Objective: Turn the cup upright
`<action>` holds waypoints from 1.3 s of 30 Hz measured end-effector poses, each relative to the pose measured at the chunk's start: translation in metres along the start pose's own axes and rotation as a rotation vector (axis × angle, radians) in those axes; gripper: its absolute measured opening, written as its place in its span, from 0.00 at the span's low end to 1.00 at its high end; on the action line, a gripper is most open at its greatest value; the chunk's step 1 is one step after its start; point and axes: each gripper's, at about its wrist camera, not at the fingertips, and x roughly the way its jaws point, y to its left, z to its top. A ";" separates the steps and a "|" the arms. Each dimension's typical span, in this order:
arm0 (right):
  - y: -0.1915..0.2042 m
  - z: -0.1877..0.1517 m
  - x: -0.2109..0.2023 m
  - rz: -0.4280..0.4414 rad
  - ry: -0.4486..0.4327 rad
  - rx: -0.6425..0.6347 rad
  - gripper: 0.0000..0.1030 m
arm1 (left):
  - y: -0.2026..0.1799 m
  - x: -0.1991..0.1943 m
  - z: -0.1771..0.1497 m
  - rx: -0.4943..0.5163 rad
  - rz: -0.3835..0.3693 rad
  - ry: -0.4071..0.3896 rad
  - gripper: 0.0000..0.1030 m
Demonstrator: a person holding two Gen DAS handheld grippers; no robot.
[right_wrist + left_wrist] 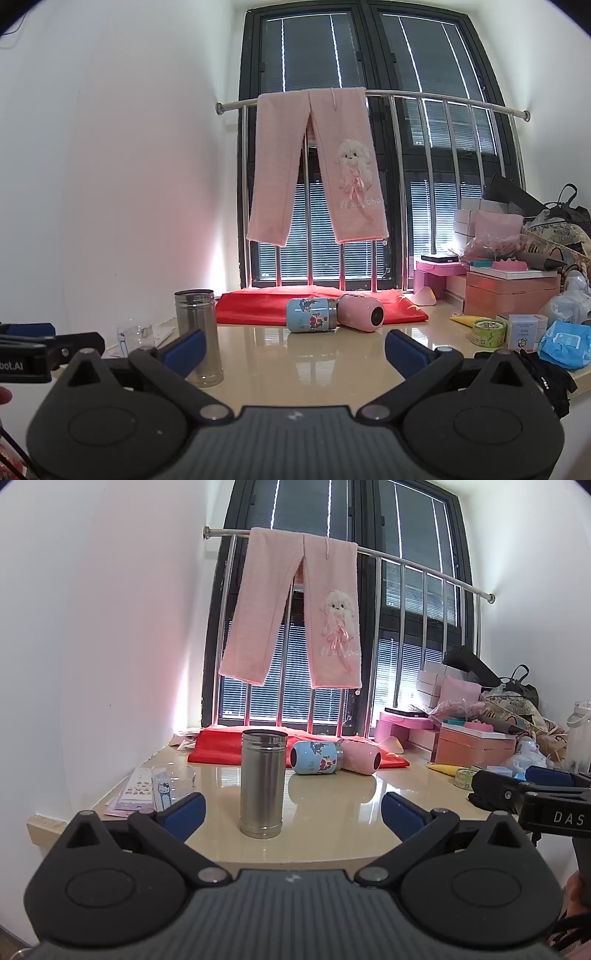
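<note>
The steel cup [262,782] stands upright on the beige table [332,812], open mouth up, well in front of the red cloth [236,747]. The left gripper [293,814] has its fingers spread wide, 1 on each side of the cup and touching nothing. The right gripper [293,349] is also spread apart and holds nothing; the cup sits just beyond its left finger [184,349]. Behind, a blue cup [316,757] and a pink cup [360,760] lie on their sides, touching, at the cloth's edge.
</note>
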 end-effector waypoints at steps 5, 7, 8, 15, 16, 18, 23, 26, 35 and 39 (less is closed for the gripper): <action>0.000 0.000 0.000 0.000 -0.003 0.004 1.00 | 0.000 0.000 0.000 -0.001 0.000 0.000 1.00; 0.000 0.000 0.000 0.000 -0.003 0.004 1.00 | 0.000 0.000 0.000 -0.001 -0.001 -0.001 1.00; 0.000 0.000 0.000 0.000 -0.003 0.004 1.00 | 0.000 0.000 0.000 -0.001 -0.001 -0.001 1.00; 0.000 0.000 0.000 0.000 -0.001 0.004 1.00 | 0.000 0.000 0.000 -0.002 -0.002 -0.001 1.00; 0.000 0.000 0.000 0.000 -0.002 0.004 1.00 | 0.000 0.000 0.000 -0.002 -0.002 -0.001 1.00; 0.000 0.000 0.000 0.000 -0.002 0.004 1.00 | 0.000 0.000 0.000 -0.002 -0.001 -0.001 1.00; 0.000 0.000 0.000 0.000 -0.001 0.005 1.00 | 0.000 0.000 0.000 -0.002 -0.002 -0.001 1.00; 0.001 0.000 0.000 0.000 -0.002 0.004 1.00 | 0.000 0.000 0.000 -0.003 -0.001 0.000 1.00; 0.001 0.000 0.001 0.000 -0.003 0.004 1.00 | 0.001 -0.001 0.002 -0.003 0.001 -0.003 1.00; 0.001 0.000 0.001 0.000 -0.003 0.004 1.00 | 0.003 -0.003 0.001 -0.003 0.001 -0.004 1.00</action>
